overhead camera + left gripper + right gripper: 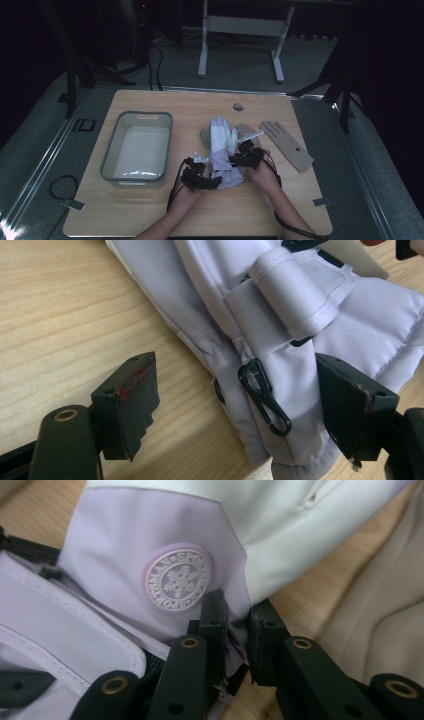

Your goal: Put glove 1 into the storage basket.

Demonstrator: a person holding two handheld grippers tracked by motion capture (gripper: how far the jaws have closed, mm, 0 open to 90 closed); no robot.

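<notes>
Padded white glove [222, 142] flat mid-counter [150, 215], beside the bin [137, 145]. Right gripper [235, 625] jaws clenched on a fold of its edge near the badge [178, 580]; left gripper [235, 405] jaws released, straddling the cuff by the clip [262, 395]. Probably soft, light, slick: best pinched at cuff hem or strap.

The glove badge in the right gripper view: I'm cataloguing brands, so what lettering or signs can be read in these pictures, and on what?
Round badge on the lilac-and-white glove: ring of raised letters around a snowflake sign, too blurred to read with certainty.
"ID": marking on the floor left of the table, in the high view.
Nothing else is legible.
</notes>
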